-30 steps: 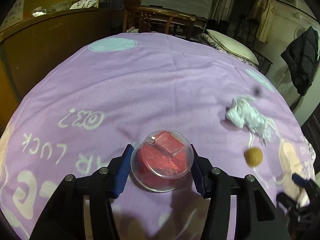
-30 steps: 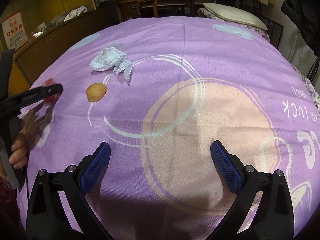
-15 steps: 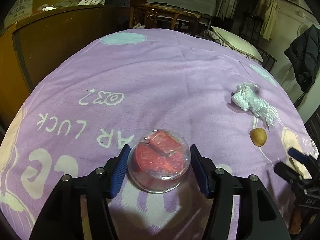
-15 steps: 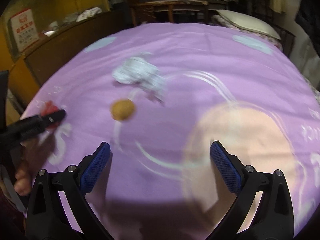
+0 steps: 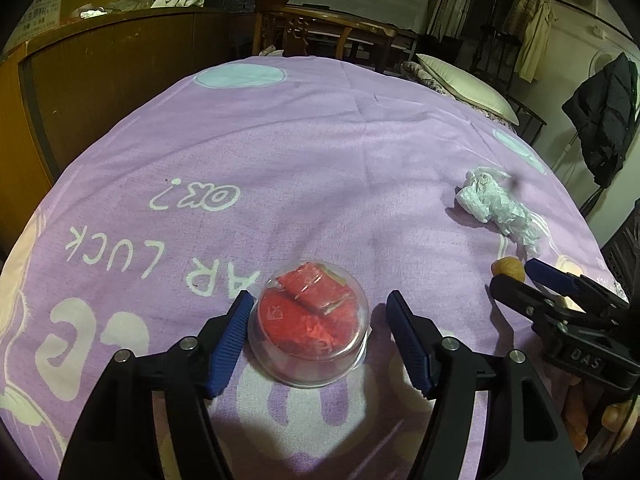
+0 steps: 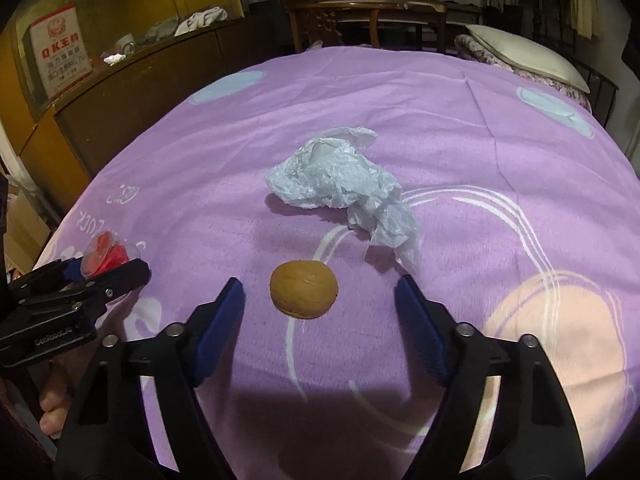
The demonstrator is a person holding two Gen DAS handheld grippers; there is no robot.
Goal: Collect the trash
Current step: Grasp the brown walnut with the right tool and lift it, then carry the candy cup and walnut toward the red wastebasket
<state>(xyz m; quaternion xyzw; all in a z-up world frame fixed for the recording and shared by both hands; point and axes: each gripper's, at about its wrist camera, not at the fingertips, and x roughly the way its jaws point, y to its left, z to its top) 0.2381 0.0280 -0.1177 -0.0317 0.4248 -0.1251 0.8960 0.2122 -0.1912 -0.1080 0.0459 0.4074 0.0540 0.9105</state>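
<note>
Between the left gripper's [image 5: 318, 334] blue pads sits a clear cup [image 5: 308, 322] with red scraps inside, resting on the purple sheet [image 5: 320, 152]. Its jaws have just been opening; a narrow gap shows at the left pad and a wider one at the right, so nothing is gripped. The right gripper [image 6: 320, 322] stands over a brown nut [image 6: 304, 289], which lies on the sheet between its pads with clear space on both sides. Its jaws have just been closing but do not touch the nut. Just beyond the nut lies a crumpled white bag [image 6: 344, 184], apart from it. From the left wrist view, the right gripper enters at the right edge with the nut at its tip and the bag farther back. A pillow [image 6: 524, 58] lies at the sheet's far right end.
</note>
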